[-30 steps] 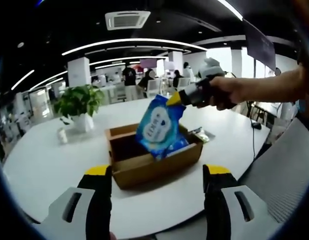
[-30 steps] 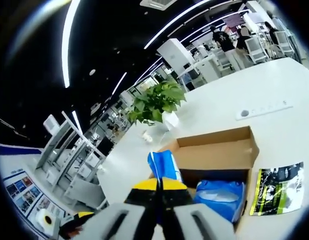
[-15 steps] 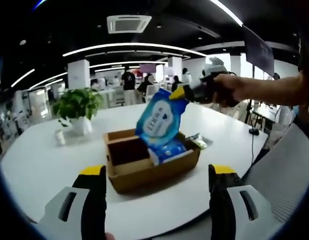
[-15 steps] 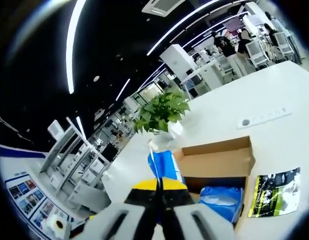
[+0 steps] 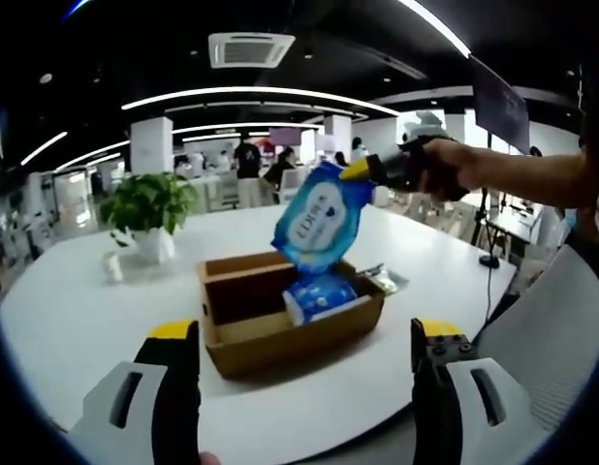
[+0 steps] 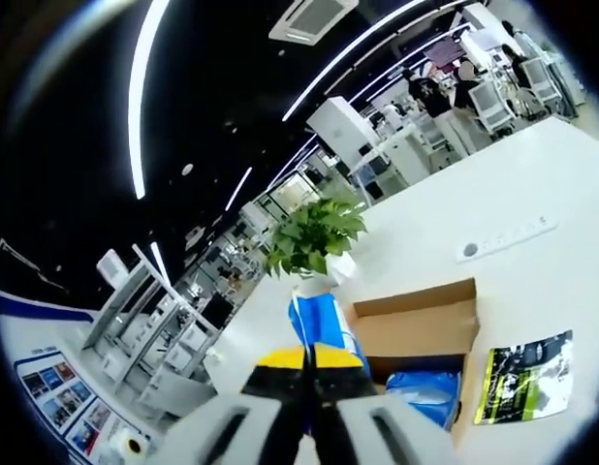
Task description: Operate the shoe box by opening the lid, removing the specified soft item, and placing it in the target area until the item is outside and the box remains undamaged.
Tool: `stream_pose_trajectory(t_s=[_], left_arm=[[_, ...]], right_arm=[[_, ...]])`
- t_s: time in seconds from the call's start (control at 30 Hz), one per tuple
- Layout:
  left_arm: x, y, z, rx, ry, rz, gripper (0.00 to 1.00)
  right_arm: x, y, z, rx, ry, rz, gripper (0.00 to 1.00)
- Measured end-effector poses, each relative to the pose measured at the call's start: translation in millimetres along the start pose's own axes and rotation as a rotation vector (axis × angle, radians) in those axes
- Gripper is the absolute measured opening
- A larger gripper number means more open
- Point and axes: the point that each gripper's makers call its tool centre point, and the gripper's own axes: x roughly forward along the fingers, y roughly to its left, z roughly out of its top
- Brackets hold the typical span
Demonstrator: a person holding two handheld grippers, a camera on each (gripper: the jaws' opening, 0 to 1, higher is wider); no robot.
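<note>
An open brown cardboard box (image 5: 280, 325) sits on the white table (image 5: 77, 310). My right gripper (image 5: 362, 170), held by a hand, is shut on the top edge of a blue soft pack (image 5: 319, 218) that hangs above the box. A second blue pack (image 5: 319, 294) lies inside the box. In the right gripper view, the shut right gripper (image 6: 306, 362) pinches the blue pack (image 6: 324, 325) over the box (image 6: 416, 325), with the other blue pack (image 6: 421, 387) below. My left gripper (image 5: 298, 339) stands open in front of the box, holding nothing.
A potted green plant (image 5: 144, 208) stands at the back left of the table, also seen as the plant (image 6: 314, 232). A green-black printed packet (image 6: 522, 373) lies on the table beside the box. A power strip (image 6: 503, 237) is set into the table. Office desks and people fill the background.
The right gripper has lifted the blue pack higher, clear above the box. The left gripper stays open near the box's front.
</note>
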Motion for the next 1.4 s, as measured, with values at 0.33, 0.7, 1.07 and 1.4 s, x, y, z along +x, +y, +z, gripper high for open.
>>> stream_pose_trajectory(t_s=[0.33,0.7,1.07,1.4], left_arm=[[-0.5,-0.9,1.6,0.003,-0.007,0.002,0.99],[-0.5,-1.2,-0.2,-0.006,0.001,-0.001,1.00],[0.3,-0.5,-1.7,-0.007,0.011,-0.002,0.99],[1.5,-3.0,-4.3,0.002,0.027,-0.016,0.99]], right_arm=[[-17.9,-6.4,18.5,0.010,-0.049,-0.012,0.00],[-40.7,-21.7,34.6,0.014,-0.093,-0.044,0.00],[-63.0,-40.6,46.8,0.032,-0.138,-0.079,0.00],[-80.8,-57.4,61.4,0.041,-0.186,-0.120,0.00]])
